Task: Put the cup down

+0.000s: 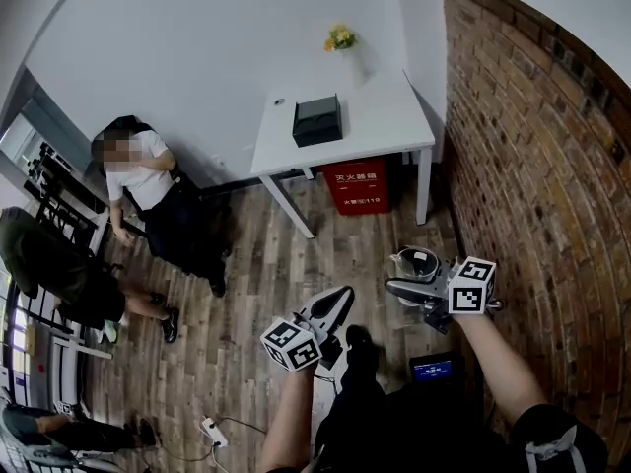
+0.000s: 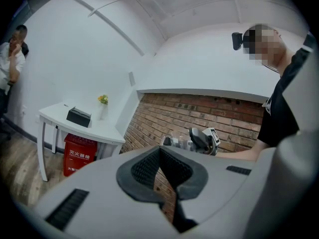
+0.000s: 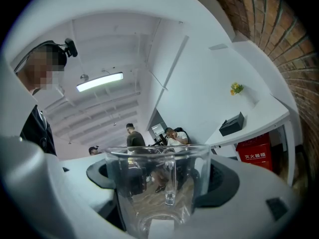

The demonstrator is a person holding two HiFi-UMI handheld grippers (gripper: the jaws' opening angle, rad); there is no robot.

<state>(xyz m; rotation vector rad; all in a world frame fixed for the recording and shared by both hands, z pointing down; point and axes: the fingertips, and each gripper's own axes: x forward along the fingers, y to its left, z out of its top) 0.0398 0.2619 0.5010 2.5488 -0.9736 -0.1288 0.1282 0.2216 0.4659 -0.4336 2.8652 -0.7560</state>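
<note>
The head view looks steeply down. Both gripper views look level along their jaws, the right close on the cup (image 3: 158, 183); all share the white table (image 1: 380, 116).

You hold two tools, a left tool (image 1: 335, 304) and a right tool (image 1: 406, 282). You see one cup (image 1: 416, 262), one table (image 1: 385, 116), one black box (image 1: 316, 119), one red cabinet (image 1: 357, 185) and one bunch of yellow flowers (image 1: 340, 37).

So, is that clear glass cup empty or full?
Empty: the clear glass cup, held upright in the right gripper, shows only the room through its walls, with no liquid line.
</note>
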